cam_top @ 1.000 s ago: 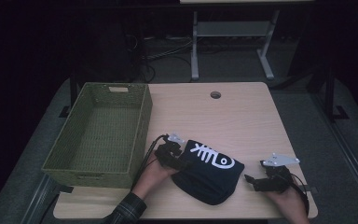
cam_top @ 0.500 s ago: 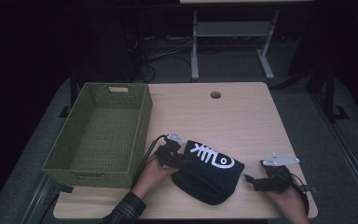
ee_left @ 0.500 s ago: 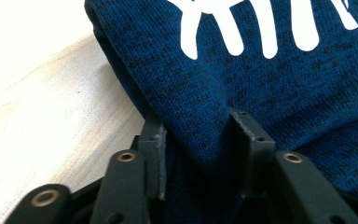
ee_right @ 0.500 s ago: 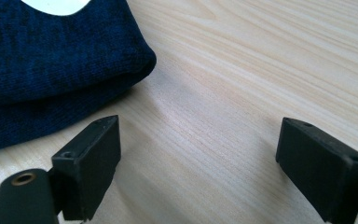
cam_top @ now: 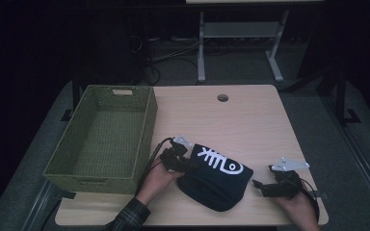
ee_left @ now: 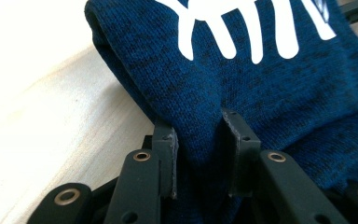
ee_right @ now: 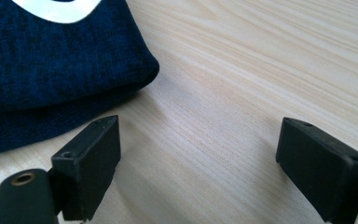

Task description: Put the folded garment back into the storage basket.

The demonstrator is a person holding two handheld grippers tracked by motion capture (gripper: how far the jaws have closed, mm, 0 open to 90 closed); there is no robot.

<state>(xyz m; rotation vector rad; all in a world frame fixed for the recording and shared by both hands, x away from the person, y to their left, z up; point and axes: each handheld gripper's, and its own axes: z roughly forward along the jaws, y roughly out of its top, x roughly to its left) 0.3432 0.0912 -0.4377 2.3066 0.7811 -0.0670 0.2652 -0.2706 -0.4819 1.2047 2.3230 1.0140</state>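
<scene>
Since a second ago very little has shifted on the counter [cam_top: 250, 120]: the folded dark blue garment [cam_top: 215, 180] lies where it lay, near the front edge, and both hands sit much where they were. The change is in the left claw [cam_top: 179, 161], whose jaws have just been closing. In the left gripper view they now pinch a raised fold of the knit [ee_left: 200, 140] between them, the pads pressed into the cloth on both sides, so I read it as clenched on the garment's left edge.

The right claw [cam_top: 264, 187] waits just beside the garment's right side. In the right gripper view its jaws stand wide apart over bare wood, the cloth's rounded corner [ee_right: 74, 70] lying near one jaw but not between them, so this claw is released and holds nothing.

The green woven basket [cam_top: 101, 139] stands on the left part of the counter, close to the left hand [cam_top: 156, 180], and I see nothing inside it.

By my judgement the work is at its start: one side of the garment is gripped, the other is not, and the garment rests fully on the counter, not yet lifted. If the basket is its destination, what is left is nearly everything: take the right side, lift, carry it across and set it inside.
</scene>
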